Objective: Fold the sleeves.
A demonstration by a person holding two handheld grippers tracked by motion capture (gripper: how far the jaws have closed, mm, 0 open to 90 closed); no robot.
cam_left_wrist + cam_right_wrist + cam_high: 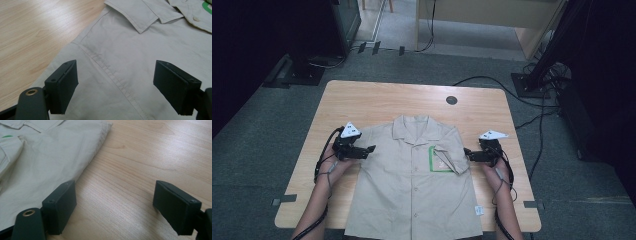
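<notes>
The wooden counter (362, 100) stood on grey carpet, with dark stands and cables around its far side. Nearest me, the beige shirt (412, 195) lay flat, front up and buttoned, its hem reaching the near edge and its collar pointing to the far edge. A small white tag (479, 210) showed by its hem on the right. My left tool (364, 150) sat over the shirt's left shoulder area, jaws wide apart with nothing between them; in the left gripper view I saw the shoulder seam running under the gap. My right tool (468, 153) was just beside the shirt's right side, jaws also spread and empty, over bare wood at the cloth's edge. That right sleeve (452, 157) lay folded inward over a green-outlined chest pocket (434, 162). Farther off, a dark round grommet (451, 100) sat near the counter's far edge.
</notes>
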